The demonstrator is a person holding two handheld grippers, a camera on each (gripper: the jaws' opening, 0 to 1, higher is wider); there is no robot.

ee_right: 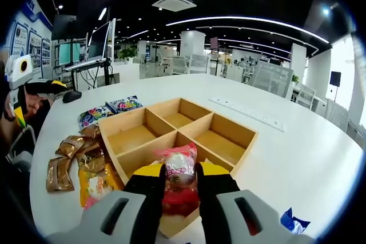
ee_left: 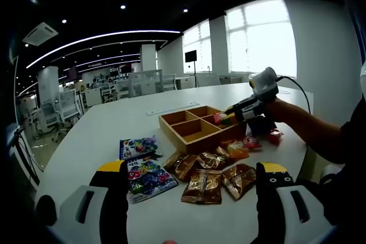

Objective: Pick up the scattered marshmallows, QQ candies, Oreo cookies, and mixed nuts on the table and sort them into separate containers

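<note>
Left gripper view, left to right: two blue candy packets (ee_left: 143,167) lie flat on the white table (ee_left: 103,127); beside them a cluster of brown foil snack packets (ee_left: 211,178) lies just in front of the wooden divided tray (ee_left: 191,127). The left gripper (ee_left: 191,198) hovers over this cluster with its jaws spread wide and nothing between them. Further right, the right gripper (ee_left: 251,107) reaches over the tray's near corner.

Right gripper view, left to right: brown packets (ee_right: 71,158) and an orange packet (ee_right: 97,184) rest against the tray (ee_right: 229,147), whose compartments look empty. The right gripper (ee_right: 180,190) is clamped on a pink-and-white wrapped sweet (ee_right: 178,175), held above the nearest compartment.

Handling, as a judgement: the wrapped packets look light, soft and crinkly, with slippery film; a grasp across the packet's middle, not its crimped edge, seems safest
</note>
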